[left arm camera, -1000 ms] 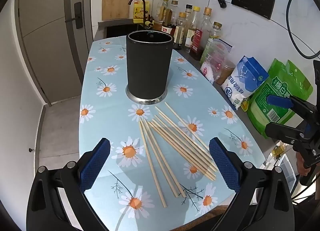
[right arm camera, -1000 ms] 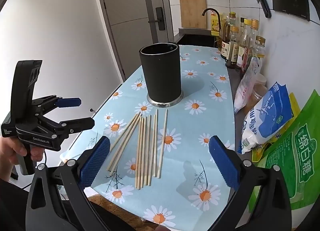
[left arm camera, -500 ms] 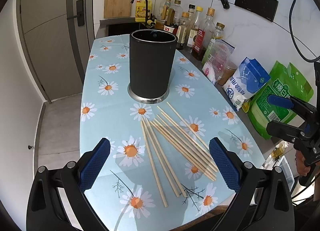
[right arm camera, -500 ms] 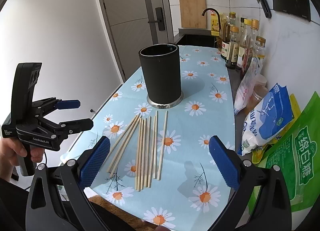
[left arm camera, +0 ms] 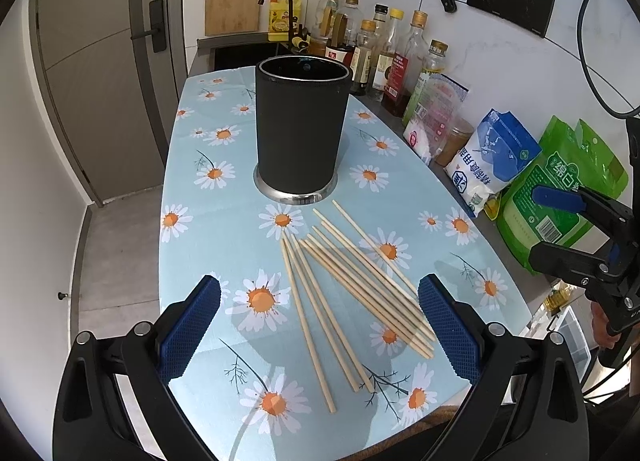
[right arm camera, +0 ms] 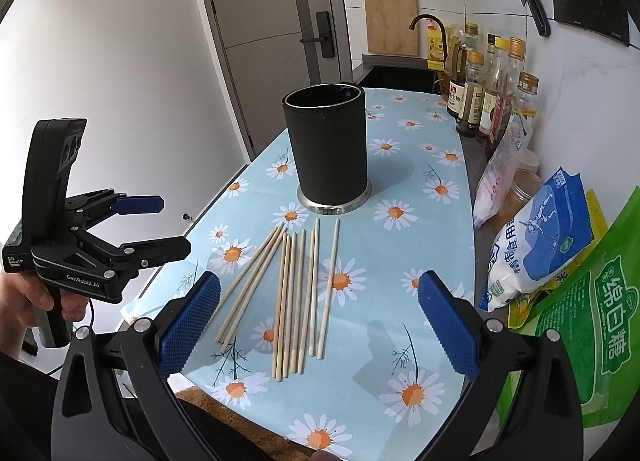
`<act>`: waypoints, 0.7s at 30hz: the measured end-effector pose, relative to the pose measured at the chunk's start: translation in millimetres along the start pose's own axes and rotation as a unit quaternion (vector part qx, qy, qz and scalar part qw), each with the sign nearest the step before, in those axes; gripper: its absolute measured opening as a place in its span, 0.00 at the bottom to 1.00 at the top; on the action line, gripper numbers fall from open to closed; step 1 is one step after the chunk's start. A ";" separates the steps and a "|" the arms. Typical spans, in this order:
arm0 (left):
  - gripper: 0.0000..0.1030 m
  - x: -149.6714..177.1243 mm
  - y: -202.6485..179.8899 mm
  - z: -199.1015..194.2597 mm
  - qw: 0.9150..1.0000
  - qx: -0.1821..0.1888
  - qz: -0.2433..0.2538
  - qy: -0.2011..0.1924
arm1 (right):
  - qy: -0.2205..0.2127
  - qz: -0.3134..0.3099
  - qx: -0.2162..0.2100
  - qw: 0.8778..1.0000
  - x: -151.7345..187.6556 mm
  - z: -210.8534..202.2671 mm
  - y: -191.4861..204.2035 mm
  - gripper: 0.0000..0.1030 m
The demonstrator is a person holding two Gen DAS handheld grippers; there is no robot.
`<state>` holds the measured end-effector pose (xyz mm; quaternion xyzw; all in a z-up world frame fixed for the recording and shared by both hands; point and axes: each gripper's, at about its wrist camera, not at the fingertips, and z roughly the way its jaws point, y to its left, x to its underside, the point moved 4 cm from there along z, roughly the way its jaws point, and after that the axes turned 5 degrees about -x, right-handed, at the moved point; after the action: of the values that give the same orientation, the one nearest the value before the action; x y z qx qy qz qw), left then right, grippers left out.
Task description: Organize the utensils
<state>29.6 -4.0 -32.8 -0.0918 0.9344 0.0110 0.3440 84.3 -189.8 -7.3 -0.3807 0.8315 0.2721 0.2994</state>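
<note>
Chopsticks (left arm camera: 352, 285) — pale bare wood, thin and straight, roughly ten — lay loose in a fan on the counter (left arm camera: 224, 221), which was covered by a light-blue daisy-print cloth. In the left wrist view they sat between and just ahead of the fingers. The holder (left arm camera: 300, 125) — a matte black cylinder on a shiny metal base ring, open-topped — stood upright beyond the far tips of the chopsticks, straight ahead of both pairs of fingers.

Left gripper (left arm camera: 318, 325): fingers spread wide, blue cross-hatched pads (left arm camera: 188, 325) empty, hovering over the near counter edge. In the right wrist view it was held off the counter's left edge by a hand (right arm camera: 28, 297) on its handle.

Right gripper (right arm camera: 318, 321): fingers likewise released, nothing between them, above the near ends of the chopsticks.
</note>
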 end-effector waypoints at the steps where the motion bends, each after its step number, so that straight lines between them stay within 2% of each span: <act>1: 0.94 -0.2 -0.2 0.1 1.000 0.000 0.000 0.000 | 0.000 0.000 0.000 1.000 0.5 0.2 -0.2 0.95; 21: 0.94 -1.7 7.4 0.9 1.000 -0.002 -0.014 0.005 | 0.000 -0.006 -0.004 1.000 -3.1 2.4 0.5 0.95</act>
<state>30.1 3.6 -32.7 -0.1058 0.9347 0.0076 0.3392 86.2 -186.4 -6.6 -0.3865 0.8284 0.2737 0.2991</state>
